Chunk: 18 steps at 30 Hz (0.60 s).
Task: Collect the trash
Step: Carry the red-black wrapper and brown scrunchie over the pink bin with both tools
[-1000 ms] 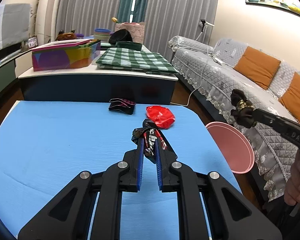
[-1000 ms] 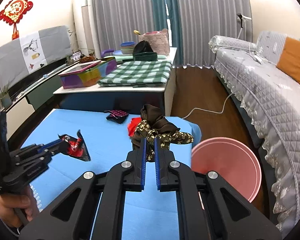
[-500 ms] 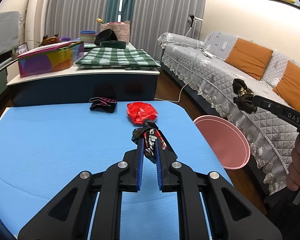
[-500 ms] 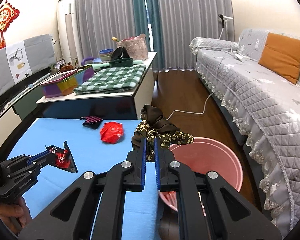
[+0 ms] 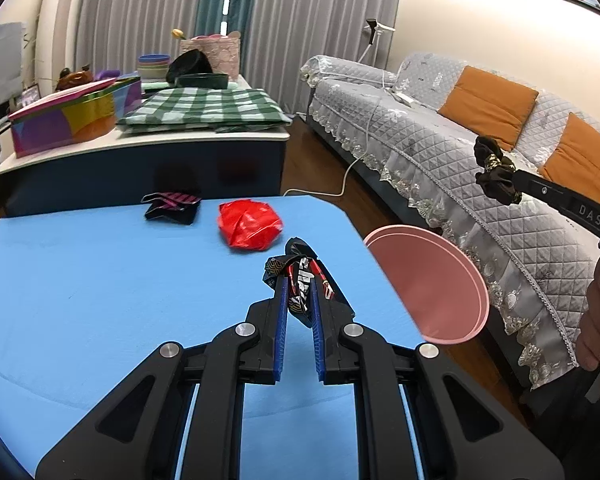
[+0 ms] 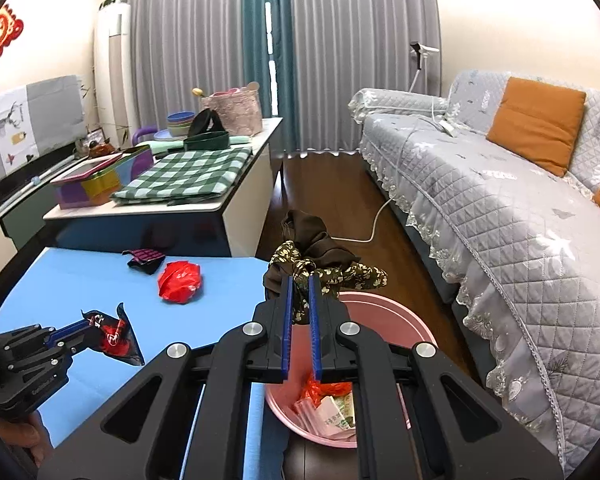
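Pinching soft, weightless scraps: the right gripper (image 6: 299, 300) is clamped on a floppy brown cloth (image 6: 316, 256) above the pink bin (image 6: 388, 312), while the left gripper (image 5: 299, 296) is clamped on a crinkly wrapper (image 5: 300, 276) over the blue table (image 5: 100, 280) (grip bunched folds).

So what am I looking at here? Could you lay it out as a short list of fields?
place: living room with a blue table beside a grey sofa
left gripper: shut on a black and red wrapper, above the table
right gripper: shut on a brown floral cloth, above the bin
bin: pink bin on the floor, paper scraps already inside
left on the table: red crumpled bag, black and pink wrapper
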Available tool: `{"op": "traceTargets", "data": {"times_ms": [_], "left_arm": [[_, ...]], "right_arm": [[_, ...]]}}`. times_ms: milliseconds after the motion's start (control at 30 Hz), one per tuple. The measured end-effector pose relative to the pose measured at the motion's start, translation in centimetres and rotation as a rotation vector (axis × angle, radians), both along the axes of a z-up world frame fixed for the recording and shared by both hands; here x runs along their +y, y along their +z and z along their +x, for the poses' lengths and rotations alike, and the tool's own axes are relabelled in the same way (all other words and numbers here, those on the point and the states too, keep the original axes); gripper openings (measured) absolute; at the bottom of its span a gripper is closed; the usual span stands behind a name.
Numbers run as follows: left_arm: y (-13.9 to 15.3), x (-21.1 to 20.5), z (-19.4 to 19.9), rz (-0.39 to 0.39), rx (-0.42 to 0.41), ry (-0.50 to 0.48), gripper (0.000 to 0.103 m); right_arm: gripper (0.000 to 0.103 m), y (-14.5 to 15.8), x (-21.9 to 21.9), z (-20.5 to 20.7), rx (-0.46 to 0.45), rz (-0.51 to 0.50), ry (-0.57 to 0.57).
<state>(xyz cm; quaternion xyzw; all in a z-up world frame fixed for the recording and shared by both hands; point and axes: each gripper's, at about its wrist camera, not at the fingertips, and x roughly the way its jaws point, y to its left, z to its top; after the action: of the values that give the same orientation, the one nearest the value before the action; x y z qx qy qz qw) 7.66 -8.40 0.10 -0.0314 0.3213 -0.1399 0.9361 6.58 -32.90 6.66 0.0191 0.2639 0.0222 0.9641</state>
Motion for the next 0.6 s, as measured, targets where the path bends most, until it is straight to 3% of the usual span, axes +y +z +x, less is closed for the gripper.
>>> {"op": "traceTargets", "data": {"times_ms": [600], "left_arm": [[1.3,-4.0,2.7,-0.004,-0.01,-0.044,0.011]], "right_arm": [[0.008,0.2,-3.4,1.2,0.0,0.041,-0.082]]}}
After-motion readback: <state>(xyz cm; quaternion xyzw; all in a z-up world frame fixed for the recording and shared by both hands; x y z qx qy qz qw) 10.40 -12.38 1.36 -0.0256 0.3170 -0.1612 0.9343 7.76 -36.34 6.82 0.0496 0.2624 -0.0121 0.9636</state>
